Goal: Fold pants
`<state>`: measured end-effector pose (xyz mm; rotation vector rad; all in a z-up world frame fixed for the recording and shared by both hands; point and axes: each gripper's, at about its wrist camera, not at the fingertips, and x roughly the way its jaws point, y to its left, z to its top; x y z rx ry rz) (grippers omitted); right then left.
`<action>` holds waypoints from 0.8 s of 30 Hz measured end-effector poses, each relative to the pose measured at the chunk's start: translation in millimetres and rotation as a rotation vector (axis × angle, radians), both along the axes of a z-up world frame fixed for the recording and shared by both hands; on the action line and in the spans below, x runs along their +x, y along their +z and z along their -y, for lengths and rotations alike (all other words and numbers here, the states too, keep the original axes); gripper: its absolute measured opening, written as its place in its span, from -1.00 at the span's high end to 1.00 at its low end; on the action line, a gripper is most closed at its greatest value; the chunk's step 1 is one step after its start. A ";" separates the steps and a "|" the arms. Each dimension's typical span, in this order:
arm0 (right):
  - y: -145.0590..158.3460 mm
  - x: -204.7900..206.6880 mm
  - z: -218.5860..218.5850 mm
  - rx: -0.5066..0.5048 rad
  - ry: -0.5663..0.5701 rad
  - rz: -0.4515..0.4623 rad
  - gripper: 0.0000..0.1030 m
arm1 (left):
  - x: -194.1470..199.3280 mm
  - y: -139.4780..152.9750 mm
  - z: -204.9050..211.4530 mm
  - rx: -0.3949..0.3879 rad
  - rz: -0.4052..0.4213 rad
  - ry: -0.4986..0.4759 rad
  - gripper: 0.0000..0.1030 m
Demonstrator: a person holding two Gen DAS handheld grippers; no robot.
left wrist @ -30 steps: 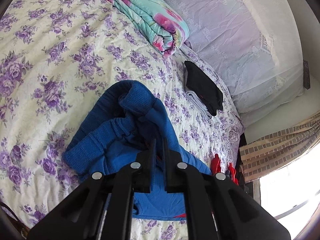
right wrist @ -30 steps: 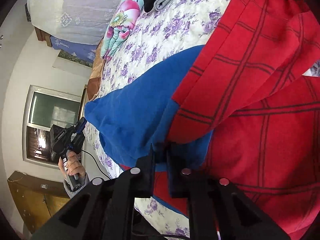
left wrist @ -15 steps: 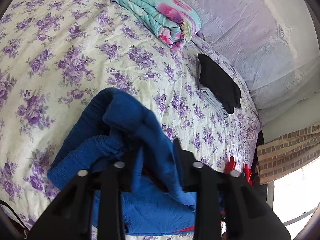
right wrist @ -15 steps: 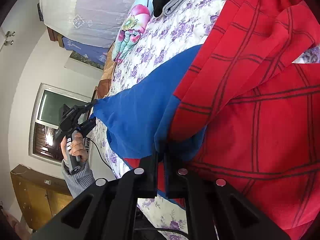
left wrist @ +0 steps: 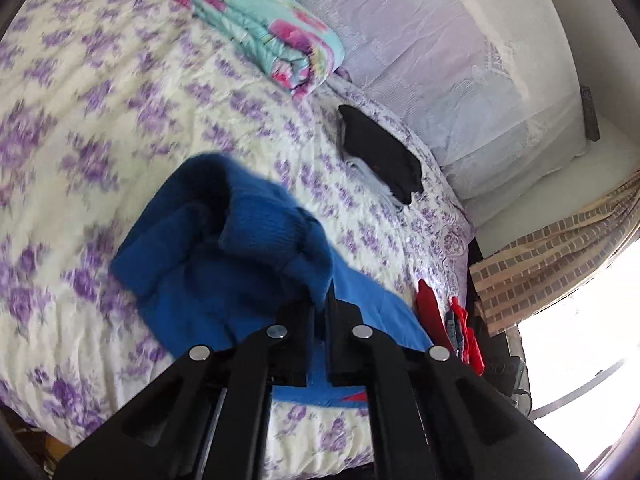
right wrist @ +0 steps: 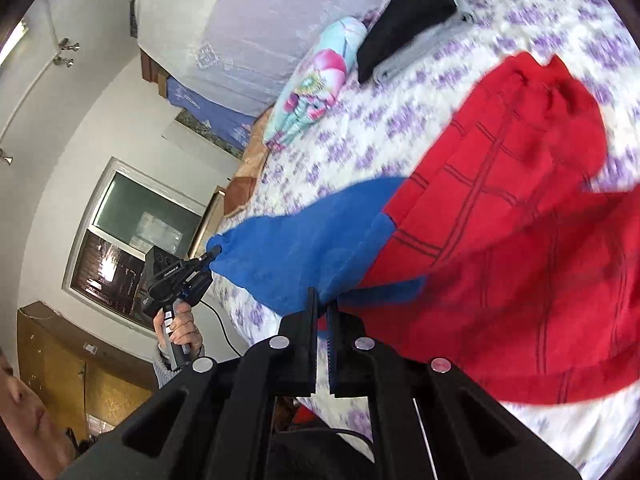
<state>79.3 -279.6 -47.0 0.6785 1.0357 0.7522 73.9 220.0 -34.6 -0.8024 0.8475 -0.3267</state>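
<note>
The pants are blue knit at one end (left wrist: pixel 224 256) and red with dark grid lines at the other (right wrist: pixel 520 264). They hang lifted above the floral bed between both grippers. My left gripper (left wrist: pixel 321 304) is shut on the bunched blue edge; it also shows in the right wrist view (right wrist: pixel 208 256), held by a hand, pinching the blue corner. My right gripper (right wrist: pixel 322 300) is shut on the fabric where blue meets red. The red part drapes onto the bed to the right.
The bed has a purple-flowered sheet (left wrist: pixel 100 92). A folded teal floral quilt (left wrist: pixel 272 40) and a folded black and grey garment (left wrist: pixel 380 156) lie near the lilac pillows (left wrist: pixel 460 60). A window (right wrist: pixel 132 240) and a wooden cabinet (right wrist: pixel 60 360) stand beyond the bed's edge.
Both grippers have risen and drawn apart, stretching the blue part taut and lifting the pants off the bed. The left gripper opened briefly, then shut again on the blue edge.
</note>
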 end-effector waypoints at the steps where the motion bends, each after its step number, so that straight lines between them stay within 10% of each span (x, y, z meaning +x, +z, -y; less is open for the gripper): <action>1: -15.3 -6.9 0.5 -0.007 -0.002 -0.037 0.93 | -4.2 -21.3 -4.1 -0.019 -0.032 0.017 0.96; 6: -70.5 -18.2 1.9 0.022 -0.052 -0.166 1.00 | -15.7 -84.6 -30.0 -0.250 -0.067 0.079 0.95; 15: -61.1 -19.9 -2.6 -0.035 -0.017 -0.127 0.94 | -48.7 1.0 1.6 0.026 0.129 0.067 0.91; 18: -38.0 -22.7 -3.1 -0.109 -0.031 -0.054 0.89 | -32.1 12.1 36.4 0.083 0.164 -0.042 0.62; 21: -3.5 -26.2 2.1 -0.171 -0.104 0.041 -0.32 | -9.4 -5.2 58.8 0.106 0.131 -0.074 0.43; 24: 31.7 -23.9 0.4 -0.272 -0.182 0.161 -0.44 | 2.5 -31.1 65.5 0.092 0.073 -0.075 0.43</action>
